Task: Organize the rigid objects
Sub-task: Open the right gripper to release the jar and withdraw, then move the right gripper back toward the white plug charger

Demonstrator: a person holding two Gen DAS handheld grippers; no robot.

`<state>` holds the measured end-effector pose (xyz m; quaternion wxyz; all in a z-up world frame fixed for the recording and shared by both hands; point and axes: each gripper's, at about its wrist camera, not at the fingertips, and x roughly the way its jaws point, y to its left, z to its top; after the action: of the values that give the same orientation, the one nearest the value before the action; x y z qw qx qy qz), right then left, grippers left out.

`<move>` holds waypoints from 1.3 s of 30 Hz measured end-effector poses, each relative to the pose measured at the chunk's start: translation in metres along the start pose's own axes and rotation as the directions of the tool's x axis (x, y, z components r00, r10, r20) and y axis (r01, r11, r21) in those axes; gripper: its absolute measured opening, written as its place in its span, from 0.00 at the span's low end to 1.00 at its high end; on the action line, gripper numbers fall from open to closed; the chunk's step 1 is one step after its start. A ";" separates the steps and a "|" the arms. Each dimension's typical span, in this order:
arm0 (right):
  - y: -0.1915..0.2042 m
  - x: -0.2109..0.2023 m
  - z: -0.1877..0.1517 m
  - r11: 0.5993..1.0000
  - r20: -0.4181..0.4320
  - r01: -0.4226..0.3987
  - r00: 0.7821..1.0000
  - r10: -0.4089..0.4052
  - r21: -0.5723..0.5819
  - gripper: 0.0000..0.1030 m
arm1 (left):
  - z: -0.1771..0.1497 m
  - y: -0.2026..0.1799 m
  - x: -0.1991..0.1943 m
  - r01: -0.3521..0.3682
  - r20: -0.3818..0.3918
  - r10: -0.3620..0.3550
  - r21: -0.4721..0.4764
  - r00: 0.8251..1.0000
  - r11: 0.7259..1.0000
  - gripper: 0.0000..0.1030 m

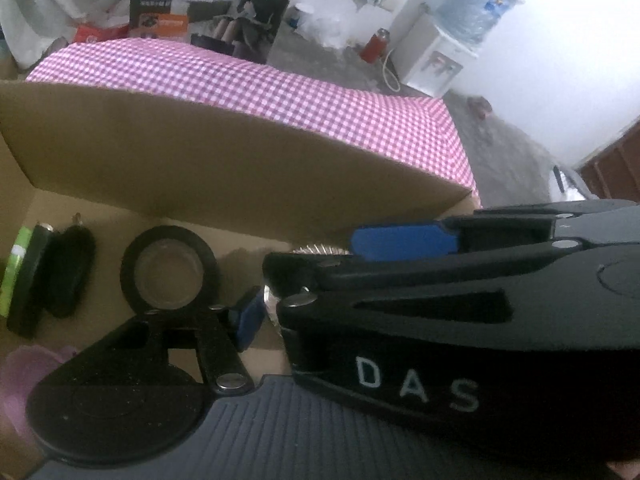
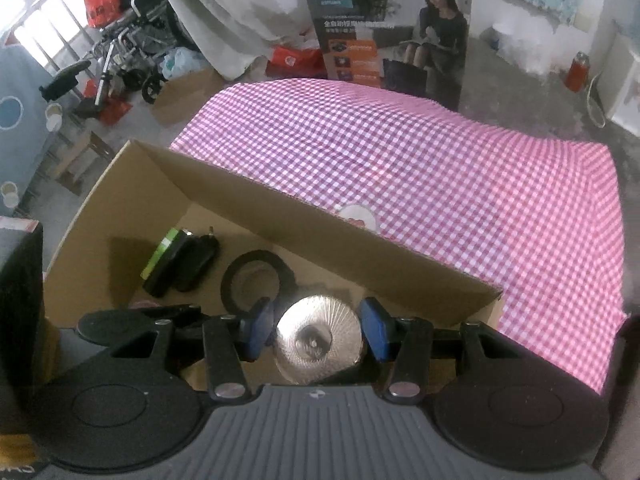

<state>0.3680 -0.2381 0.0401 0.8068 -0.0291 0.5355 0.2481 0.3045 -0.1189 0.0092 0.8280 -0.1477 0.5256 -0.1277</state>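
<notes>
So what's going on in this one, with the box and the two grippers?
A person is sorting hard objects into a cardboard box on a pink checked cloth. The right gripper holds a ribbed silver disc between its blue pads over the box. A black tape roll and a green-edged black item already lie inside.

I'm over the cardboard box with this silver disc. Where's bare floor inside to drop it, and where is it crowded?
Bare floor lies in the cardboard box by its far right corner, between the black tape roll and the right wall, about where the silver disc hangs in the right claw. The left end is crowded: green-edged black case, black pouch, then the roll.
</notes>
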 end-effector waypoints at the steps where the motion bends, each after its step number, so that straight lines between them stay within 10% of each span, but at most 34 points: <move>1: 0.001 0.000 0.000 1.000 0.006 0.002 1.000 -0.002 -0.003 0.51 | 0.000 0.000 -0.003 0.006 0.012 -0.006 0.003 1.000 1.000 0.63; 13: 0.013 -0.057 -0.014 1.000 0.194 -0.019 0.981 0.014 0.021 0.58 | -0.023 -0.028 -0.051 -0.005 0.127 -0.013 0.144 0.992 0.990 0.71; 27: 0.043 -0.167 -0.120 0.999 0.545 -0.007 0.838 -0.021 0.049 1.00 | -0.123 -0.042 -0.142 -0.078 0.277 -0.035 0.389 0.960 0.918 0.96; 39: 0.102 -0.186 -0.177 0.991 0.552 0.136 0.827 -0.109 -0.008 1.00 | -0.178 -0.011 -0.172 -0.084 0.311 -0.048 0.398 0.949 0.914 0.98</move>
<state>0.1171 -0.2731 0.1507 0.9398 -0.0096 0.2722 0.2063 0.0706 -0.0855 0.0851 0.9146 0.0140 0.3505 -0.2010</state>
